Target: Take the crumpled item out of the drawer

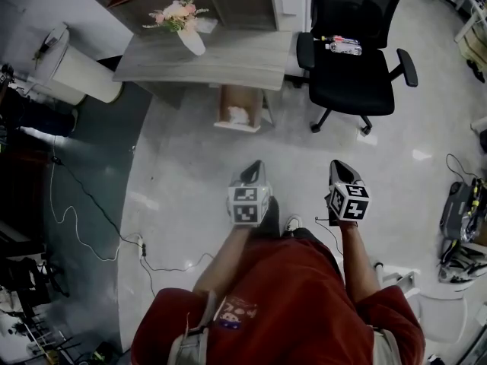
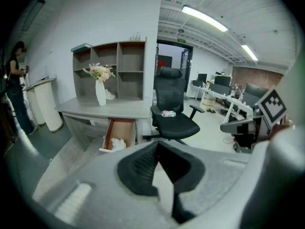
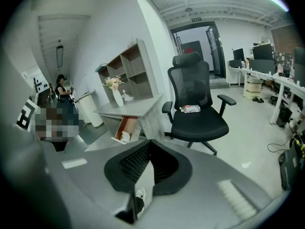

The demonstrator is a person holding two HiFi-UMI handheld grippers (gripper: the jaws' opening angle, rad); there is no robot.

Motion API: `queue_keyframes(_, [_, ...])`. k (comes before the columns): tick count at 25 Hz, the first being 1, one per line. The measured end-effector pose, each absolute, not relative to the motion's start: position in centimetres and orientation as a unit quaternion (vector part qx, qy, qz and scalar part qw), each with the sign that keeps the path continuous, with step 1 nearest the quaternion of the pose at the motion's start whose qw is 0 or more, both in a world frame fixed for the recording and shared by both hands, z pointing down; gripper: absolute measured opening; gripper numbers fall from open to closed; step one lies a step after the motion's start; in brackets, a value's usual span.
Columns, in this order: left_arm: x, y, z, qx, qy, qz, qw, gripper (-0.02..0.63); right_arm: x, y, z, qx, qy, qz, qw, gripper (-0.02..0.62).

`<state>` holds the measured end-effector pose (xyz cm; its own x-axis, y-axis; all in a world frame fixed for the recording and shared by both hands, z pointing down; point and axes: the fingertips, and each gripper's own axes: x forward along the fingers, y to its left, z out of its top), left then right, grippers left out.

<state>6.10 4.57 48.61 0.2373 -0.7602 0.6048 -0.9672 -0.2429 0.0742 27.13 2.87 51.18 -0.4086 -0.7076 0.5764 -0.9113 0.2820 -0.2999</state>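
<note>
left gripper [image 1: 256, 166] and right gripper [image 1: 336, 164] hang closed, empty, over pale floor [image 1: 190, 181]; the drawer [image 1: 225, 106] under the grey desk [image 1: 228, 63] stands open, crumpled item [image 1: 238, 115] inside.

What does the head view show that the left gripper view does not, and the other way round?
Only the head view shows the person's red shirt and a white shoe on the floor. Only the left gripper view shows the ceiling lights, the doorway and the left gripper with its jaws together and nothing between them. Both show the desk, the open drawer with the crumpled item inside, the vase on the desk and the black chair.
</note>
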Motion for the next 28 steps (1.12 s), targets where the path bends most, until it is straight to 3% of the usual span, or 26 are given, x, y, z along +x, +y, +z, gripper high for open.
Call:
queue_keyframes(15, [0.9,-6.3,49.3,0.766,-0.556,0.227,0.23,-0.002,20.9,-7.4,51.0,0.523,-0.781,0.295,0.172,0.002])
queue_keyframes(28, [-8.5,-14.5,48.7,0.759,-0.572,0.212,0.227,-0.002,12.2,-15.7,50.3,0.518,-0.788,0.281,0.178,0.002])
